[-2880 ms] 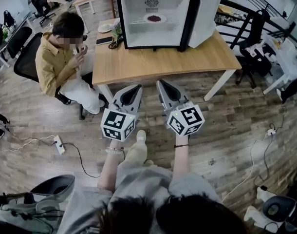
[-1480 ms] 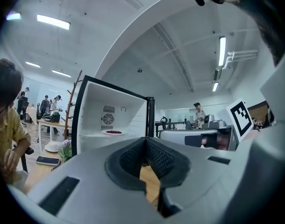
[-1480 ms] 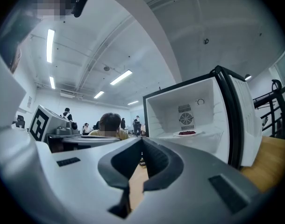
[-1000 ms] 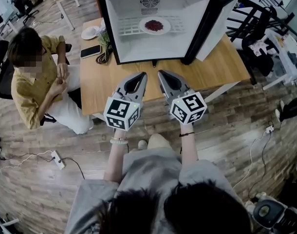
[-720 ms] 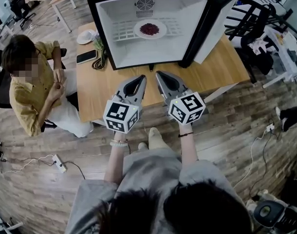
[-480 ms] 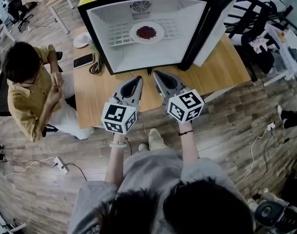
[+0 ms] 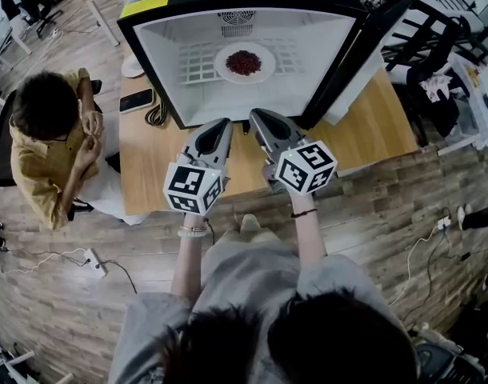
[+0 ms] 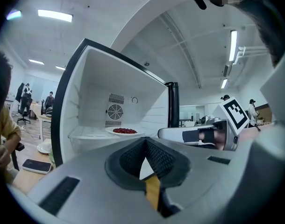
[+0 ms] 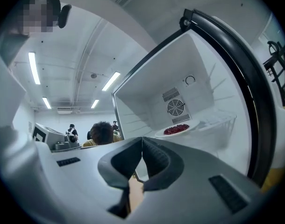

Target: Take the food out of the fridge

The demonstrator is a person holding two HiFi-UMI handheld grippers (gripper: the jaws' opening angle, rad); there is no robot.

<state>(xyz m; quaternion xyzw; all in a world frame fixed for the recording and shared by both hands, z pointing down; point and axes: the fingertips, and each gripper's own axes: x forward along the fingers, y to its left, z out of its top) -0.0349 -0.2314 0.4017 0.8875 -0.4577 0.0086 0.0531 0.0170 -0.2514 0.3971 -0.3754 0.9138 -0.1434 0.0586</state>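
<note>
A small black fridge point(image 7: 146, 58) stands open on the wooden table point(image 7: 376, 130), its white inside lit. On its wire shelf sits a white plate of dark red food point(image 7: 243, 62), also in the left gripper view point(image 8: 124, 131) and the right gripper view point(image 9: 176, 129). Both grippers are held level side by side just outside the fridge opening, over the table's near edge. My left gripper point(image 7: 225, 123) point(image 8: 145, 139) is shut with nothing in it. My right gripper point(image 7: 254, 115) point(image 9: 142, 138) is shut and empty too. The plate is well beyond both tips.
The fridge door point(image 7: 364, 50) hangs open at the right. A seated person point(image 7: 48, 130) is at the table's left end, near a phone point(image 7: 138, 100) and a small dish point(image 7: 132, 67). Black chairs point(image 7: 436, 62) stand at the right; cables lie on the wood floor.
Both grippers have moved forward toward the open fridge, which now looms larger and closer. Their jaws stayed shut.
</note>
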